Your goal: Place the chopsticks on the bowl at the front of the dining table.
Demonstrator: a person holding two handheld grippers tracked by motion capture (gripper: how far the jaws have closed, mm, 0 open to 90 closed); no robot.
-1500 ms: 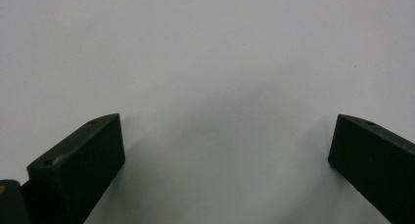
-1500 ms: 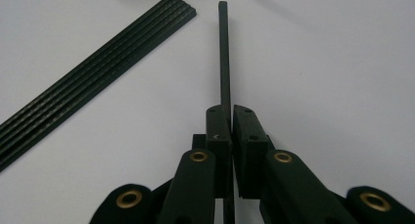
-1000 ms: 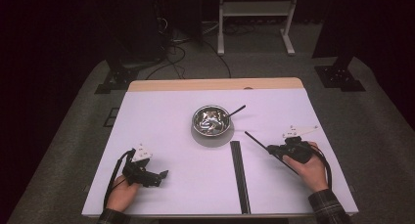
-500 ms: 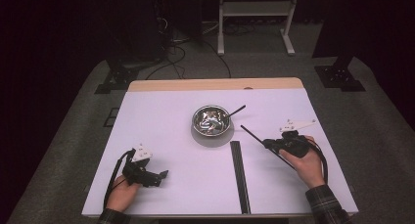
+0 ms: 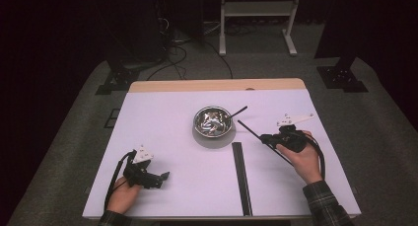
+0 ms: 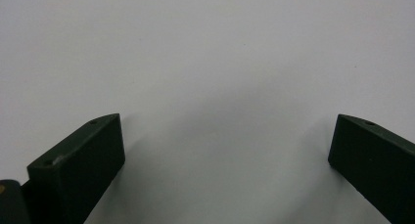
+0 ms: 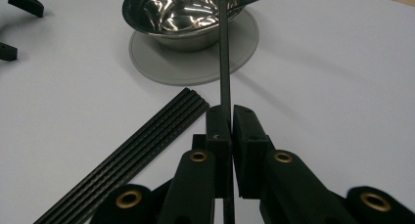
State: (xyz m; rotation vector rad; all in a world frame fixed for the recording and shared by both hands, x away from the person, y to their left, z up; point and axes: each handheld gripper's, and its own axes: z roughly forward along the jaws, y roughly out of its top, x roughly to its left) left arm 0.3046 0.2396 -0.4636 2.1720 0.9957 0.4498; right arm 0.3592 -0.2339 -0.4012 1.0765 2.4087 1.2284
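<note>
Since a second ago, the right gripper (image 5: 268, 138) rose slightly, its jaws clamped on a thin black rod (image 5: 249, 130) pointing toward the steel bowl (image 5: 213, 121). Its far tip is cut off in the right gripper view. Left gripper (image 5: 162, 176) rests with jaws apart.

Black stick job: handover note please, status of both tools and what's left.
Right tool: shut on one black stick, held above the table, tip pointing toward the steel bowl.
Left tool: open, nothing in it, low over the white table at the near left.
Bowl sits on a grey coaster mid-table; one stick in the bowl leans on its rim.
Remaining sticks lie bundled in front of the bowl.
Left to do, probably: drop the held stick into the bowl, then move the bundle.
</note>
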